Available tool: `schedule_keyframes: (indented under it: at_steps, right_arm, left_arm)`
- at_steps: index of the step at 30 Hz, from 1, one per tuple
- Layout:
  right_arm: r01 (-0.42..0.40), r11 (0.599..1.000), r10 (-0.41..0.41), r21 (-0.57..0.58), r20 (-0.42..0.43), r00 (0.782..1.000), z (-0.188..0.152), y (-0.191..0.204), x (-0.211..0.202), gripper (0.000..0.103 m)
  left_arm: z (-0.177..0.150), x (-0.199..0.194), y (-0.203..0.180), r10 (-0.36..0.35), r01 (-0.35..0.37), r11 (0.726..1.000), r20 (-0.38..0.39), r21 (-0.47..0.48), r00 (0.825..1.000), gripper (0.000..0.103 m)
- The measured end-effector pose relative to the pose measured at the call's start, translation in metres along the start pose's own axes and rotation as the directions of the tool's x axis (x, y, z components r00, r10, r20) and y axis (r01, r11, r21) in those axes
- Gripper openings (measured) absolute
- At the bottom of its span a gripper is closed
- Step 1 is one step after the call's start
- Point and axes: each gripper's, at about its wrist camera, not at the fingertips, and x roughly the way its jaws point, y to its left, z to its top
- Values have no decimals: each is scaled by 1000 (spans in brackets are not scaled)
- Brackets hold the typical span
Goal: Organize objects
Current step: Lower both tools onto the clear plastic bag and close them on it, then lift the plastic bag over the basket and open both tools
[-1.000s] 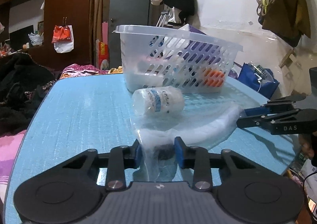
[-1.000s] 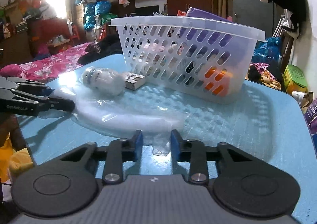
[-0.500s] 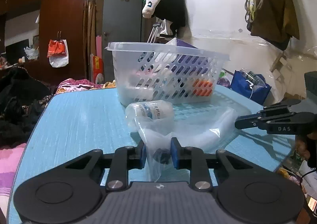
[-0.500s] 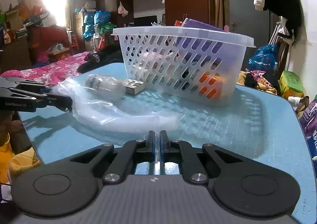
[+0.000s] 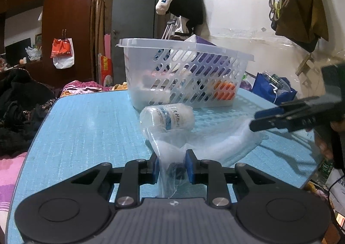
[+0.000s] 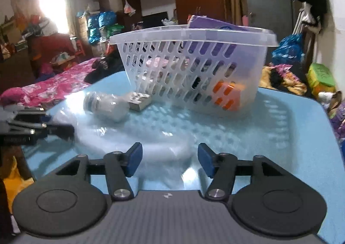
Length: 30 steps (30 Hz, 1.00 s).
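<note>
On the blue tabletop point(image 5: 86, 127) the left tool point(image 5: 171, 167) has its two blue pads pinched on a gathered corner of a clear plastic bag point(image 5: 215, 142), which rises a little between them and spreads flat toward the right. Just past that pinched corner a white bottle point(image 5: 167, 117) with a blue label lies on its side, seemingly at or just inside the bag's near edge; whether the film covers it I cannot tell. Behind the bottle stands a white slotted basket point(image 5: 185, 80), already holding an orange pack, a purple box that pokes above the rim, and other small things too blurred to name. From the other side, a small box point(image 6: 139, 100) lies between the bottle point(image 6: 105, 106) and the basket point(image 6: 194, 67), touching or nearly touching the bottle. Farther right, the right tool point(image 6: 170, 161) hovers low over the bag's far end point(image 6: 151, 142) with its pads spread wide apart and nothing between them; the film lies loose on the tabletop point(image 6: 301, 136) just ahead of the tips. In the left view this tool point(image 5: 256, 122) shows side-on above the bag's right edge.
</note>
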Motion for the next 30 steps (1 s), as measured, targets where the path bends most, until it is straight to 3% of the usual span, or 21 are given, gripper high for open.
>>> schedule_keyframes:
  at_steps: [4,7,10,11,12,14,18,30]
  right_arm:
    - [-34,999,35,15,-42,999,5,-7,12,71]
    - [-49,998,47,-39,-39,998,-1,-2,8,66]
    - [-55,996,53,-74,-37,998,-6,5,4,57]
    - [-61,995,58,-85,-35,998,-7,7,2,51]
    - [-80,993,78,-87,-34,996,-9,7,0,38]
    - [-89,990,87,-108,-31,996,-12,13,-3,29]
    - [-65,990,64,-128,-10,998,-15,24,-7,19]
    - [-14,991,35,-132,154,987,-15,40,-54,17]
  left_arm:
    - [0,1,2,-4,4,1000,-3,-3,1000,29]
    - [0,2,4,-7,7,1000,-6,-8,1000,29]
    - [0,3,4,-3,3,1000,-8,-8,1000,30]
    - [0,4,4,-2,2,1000,-9,-7,1000,30]
    - [0,4,4,-3,3,1000,-9,-8,1000,30]
    - [-1,5,5,-4,4,1000,-11,-9,1000,30]
    - [-1,4,5,-6,6,1000,-6,-13,1000,30]
    - [10,-26,-17,-28,25,999,133,31,991,20]
